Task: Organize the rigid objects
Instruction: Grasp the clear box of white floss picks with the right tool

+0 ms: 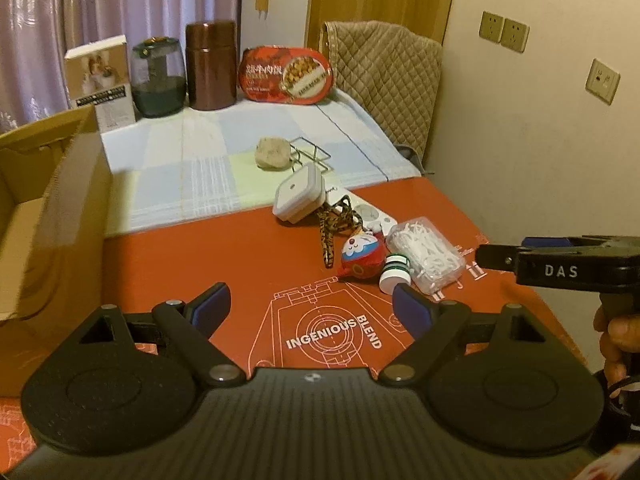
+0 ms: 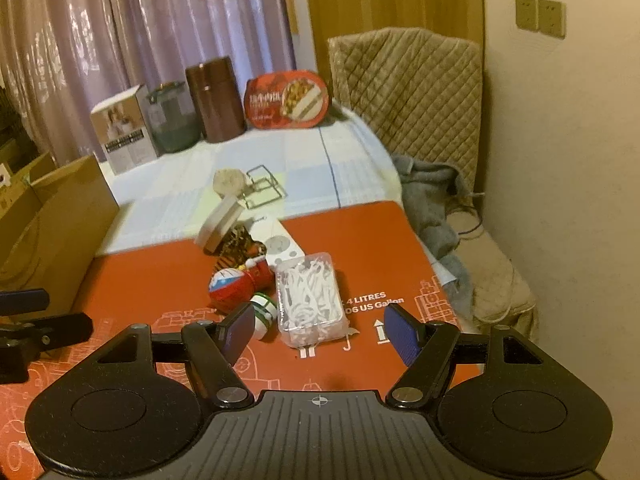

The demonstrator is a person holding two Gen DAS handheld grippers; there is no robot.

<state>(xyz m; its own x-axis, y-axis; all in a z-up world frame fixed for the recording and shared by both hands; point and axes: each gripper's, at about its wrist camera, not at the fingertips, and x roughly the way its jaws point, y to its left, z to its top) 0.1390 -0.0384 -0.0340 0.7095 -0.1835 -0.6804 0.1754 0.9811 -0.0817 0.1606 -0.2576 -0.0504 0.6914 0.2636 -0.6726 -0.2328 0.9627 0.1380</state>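
Table, covered by red printed mat (image 1: 248,264) at near end and pale checked cloth (image 1: 192,152) at far end.

On mat, clustered: clear box of white floss picks (image 1: 426,254), small white-and-green bottle (image 1: 396,274) lying beside it, round red-and-blue toy (image 1: 362,256), white remote (image 2: 280,246), patterned lanyard (image 1: 328,240), white square case (image 1: 298,194) tilted.

On cloth: beige stone-like lump (image 1: 272,152), wire stand (image 1: 312,156); along far edge, white carton (image 1: 100,80), dark glass jar (image 1: 158,78), brown canister (image 1: 212,64), red food package (image 1: 286,74).

At left edge: open cardboard box (image 1: 52,208).
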